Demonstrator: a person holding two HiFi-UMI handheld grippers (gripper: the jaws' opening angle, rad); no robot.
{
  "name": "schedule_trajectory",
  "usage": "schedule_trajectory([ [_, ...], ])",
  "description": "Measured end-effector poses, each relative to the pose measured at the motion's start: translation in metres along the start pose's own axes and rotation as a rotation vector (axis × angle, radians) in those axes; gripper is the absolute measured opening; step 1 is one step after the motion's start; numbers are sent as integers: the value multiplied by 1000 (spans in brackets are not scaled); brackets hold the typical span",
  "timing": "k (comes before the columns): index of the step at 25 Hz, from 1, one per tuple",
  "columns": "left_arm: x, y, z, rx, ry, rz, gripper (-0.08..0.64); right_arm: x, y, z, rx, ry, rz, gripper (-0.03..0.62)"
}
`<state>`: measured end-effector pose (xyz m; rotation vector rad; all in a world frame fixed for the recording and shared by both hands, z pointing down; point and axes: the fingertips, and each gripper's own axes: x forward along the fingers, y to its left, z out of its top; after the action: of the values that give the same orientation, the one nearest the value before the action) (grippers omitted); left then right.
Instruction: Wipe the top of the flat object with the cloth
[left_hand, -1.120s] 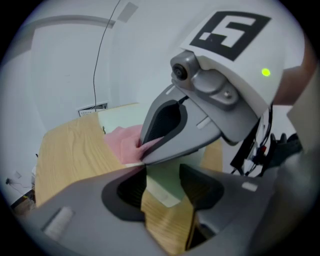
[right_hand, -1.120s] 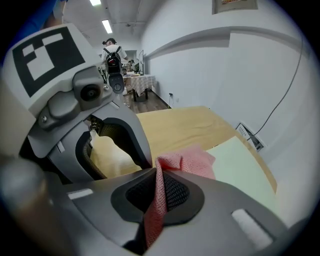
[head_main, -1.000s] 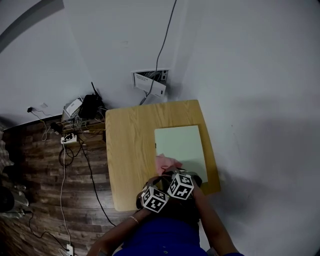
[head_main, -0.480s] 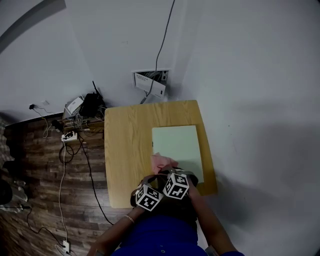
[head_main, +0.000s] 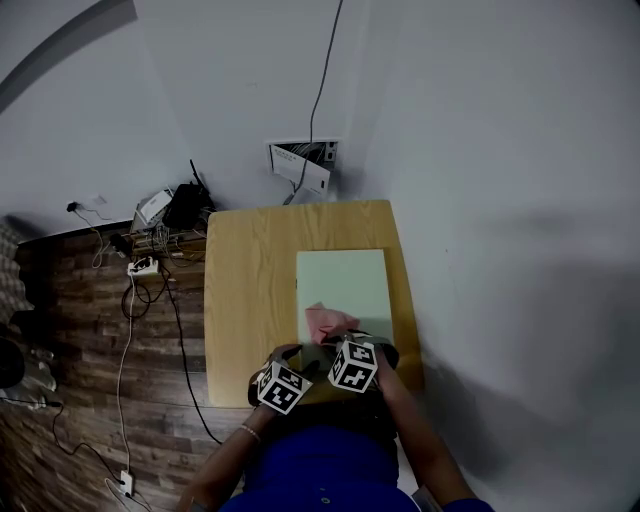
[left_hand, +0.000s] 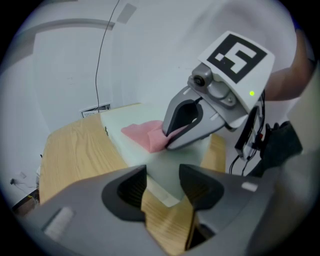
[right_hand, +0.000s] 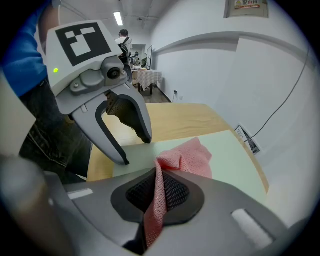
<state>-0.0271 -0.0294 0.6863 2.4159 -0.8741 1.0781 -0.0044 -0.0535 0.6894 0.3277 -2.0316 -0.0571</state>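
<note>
A pale green flat board (head_main: 345, 280) lies on the wooden table (head_main: 245, 300). A pink cloth (head_main: 328, 322) rests on the board's near left part. My right gripper (head_main: 338, 342) is shut on the cloth; in the right gripper view the cloth (right_hand: 187, 156) runs from between the pads out onto the board (right_hand: 230, 155). My left gripper (head_main: 296, 358) stands open at the board's near left corner. In the left gripper view its jaws (left_hand: 162, 186) have only wood and the board's corner (left_hand: 165, 167) between them. The right gripper (left_hand: 195, 122) and cloth (left_hand: 142, 134) show just beyond.
The table stands against a white wall (head_main: 480, 200). On the dark wood floor to the left lie a power strip (head_main: 142, 267), tangled cables and a black box (head_main: 185, 208). A wall box with a hanging cable (head_main: 300, 165) sits behind the table.
The right gripper has slid the pink cloth from the board's left edge further onto it. The left gripper has stayed by the near corner.
</note>
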Motion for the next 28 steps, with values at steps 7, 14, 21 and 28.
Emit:
schedule_trajectory([
  [7, 0, -1, 0, -9, -2, 7, 204, -13, -5, -25, 47, 5, -15, 14],
  [14, 1, -1, 0, -14, -4, 9, 204, -25, -14, -54, 115, 26, -40, 14],
  [21, 0, -1, 1, -18, -4, 6, 204, -36, -22, -77, 174, 46, -61, 14],
  [28, 2, -1, 1, -22, -6, 3, 204, -45, -27, -101, 223, 68, -81, 14],
])
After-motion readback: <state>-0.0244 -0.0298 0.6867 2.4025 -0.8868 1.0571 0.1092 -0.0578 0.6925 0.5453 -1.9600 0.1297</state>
